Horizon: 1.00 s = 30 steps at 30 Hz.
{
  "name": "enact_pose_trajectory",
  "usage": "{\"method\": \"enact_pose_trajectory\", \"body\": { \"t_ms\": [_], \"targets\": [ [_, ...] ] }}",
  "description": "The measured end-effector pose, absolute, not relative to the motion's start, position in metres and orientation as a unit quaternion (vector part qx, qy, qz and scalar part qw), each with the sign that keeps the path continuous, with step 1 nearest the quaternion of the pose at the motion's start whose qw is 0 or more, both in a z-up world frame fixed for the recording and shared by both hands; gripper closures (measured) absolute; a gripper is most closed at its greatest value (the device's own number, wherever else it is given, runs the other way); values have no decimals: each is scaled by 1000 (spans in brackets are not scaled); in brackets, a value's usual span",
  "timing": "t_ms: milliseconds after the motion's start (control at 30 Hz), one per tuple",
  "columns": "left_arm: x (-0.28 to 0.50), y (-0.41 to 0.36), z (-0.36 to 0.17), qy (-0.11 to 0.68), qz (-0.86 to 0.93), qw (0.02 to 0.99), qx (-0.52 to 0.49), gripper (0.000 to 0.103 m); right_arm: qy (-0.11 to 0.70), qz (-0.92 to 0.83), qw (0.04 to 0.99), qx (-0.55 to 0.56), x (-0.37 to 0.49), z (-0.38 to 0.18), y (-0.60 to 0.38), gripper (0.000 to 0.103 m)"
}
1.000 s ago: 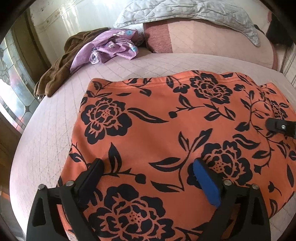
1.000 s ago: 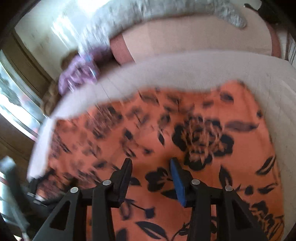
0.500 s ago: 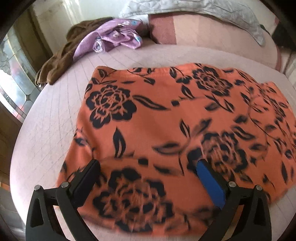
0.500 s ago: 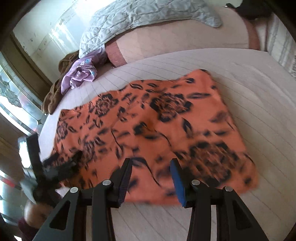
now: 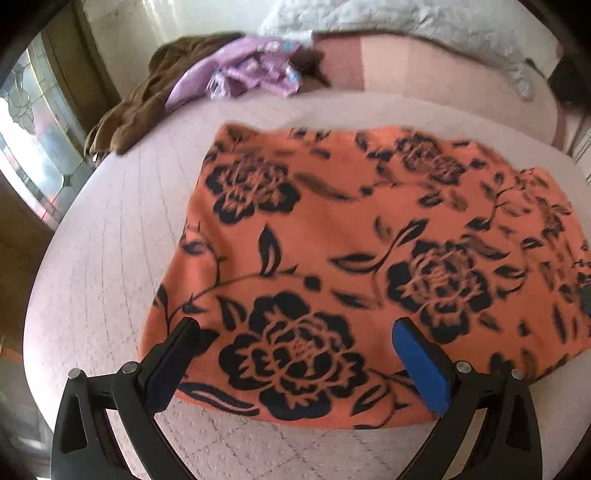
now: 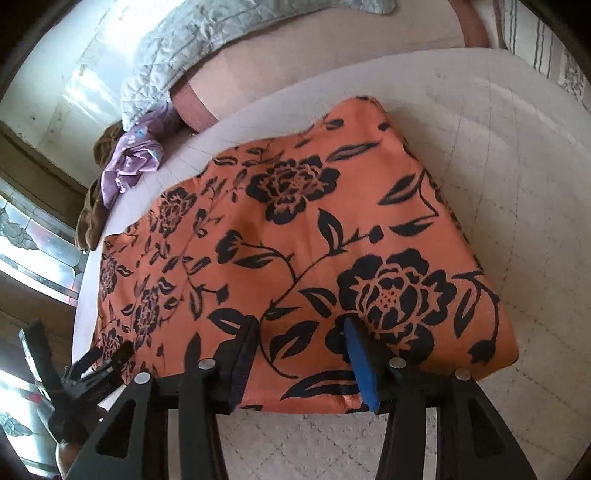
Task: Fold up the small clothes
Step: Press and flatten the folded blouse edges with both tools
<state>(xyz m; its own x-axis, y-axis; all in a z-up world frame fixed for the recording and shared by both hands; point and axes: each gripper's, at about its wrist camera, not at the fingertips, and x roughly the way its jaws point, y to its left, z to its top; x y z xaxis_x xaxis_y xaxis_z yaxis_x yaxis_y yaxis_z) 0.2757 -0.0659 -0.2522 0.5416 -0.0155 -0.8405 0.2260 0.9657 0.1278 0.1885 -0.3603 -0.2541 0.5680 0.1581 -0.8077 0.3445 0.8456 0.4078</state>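
Note:
An orange garment with black flowers [image 5: 351, 251] lies flat on the pale quilted bed [image 5: 103, 258]; it also shows in the right wrist view [image 6: 295, 258]. My left gripper [image 5: 295, 332] is open and empty, hovering over the garment's near left edge. My right gripper [image 6: 301, 328] is open and empty over the near edge toward the garment's right end. The left gripper [image 6: 99, 362] shows at the lower left of the right wrist view, by the garment's left corner.
A purple garment [image 5: 243, 74] and a brown one [image 5: 136, 107] are piled at the bed's far left. A pink bolster [image 5: 424, 77] and a grey quilted cover [image 5: 406, 22] lie along the far side. A stained-glass window [image 5: 26, 147] is at left.
Both grippers have pulled back toward the near edge of the garment and risen; more of the bed shows in front. The garment lies flat and unmoved.

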Motion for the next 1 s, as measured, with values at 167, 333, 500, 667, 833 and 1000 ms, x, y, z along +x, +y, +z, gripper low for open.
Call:
{"method": "enact_pose_trajectory", "body": {
  "t_ms": [167,333,500,667,833,1000],
  "targets": [
    [269,-76,-226,408,-69,902,125,0,404,-65,881,239,194,-228,-355,51],
    [291,-65,-244,448,-40,887,104,0,488,-133,831,232,215,-265,-378,46],
    [303,-68,-266,484,-24,866,123,0,486,-109,845,196,218,-254,-364,45],
    [295,-67,-245,439,-26,890,119,0,434,-84,875,195,223,-233,-355,45],
    [300,-50,-234,415,16,905,89,0,397,-31,899,181,235,-218,-335,45],
    [308,-43,-241,433,47,896,83,0,408,-3,898,166,257,-231,-314,45]
  ]
}}
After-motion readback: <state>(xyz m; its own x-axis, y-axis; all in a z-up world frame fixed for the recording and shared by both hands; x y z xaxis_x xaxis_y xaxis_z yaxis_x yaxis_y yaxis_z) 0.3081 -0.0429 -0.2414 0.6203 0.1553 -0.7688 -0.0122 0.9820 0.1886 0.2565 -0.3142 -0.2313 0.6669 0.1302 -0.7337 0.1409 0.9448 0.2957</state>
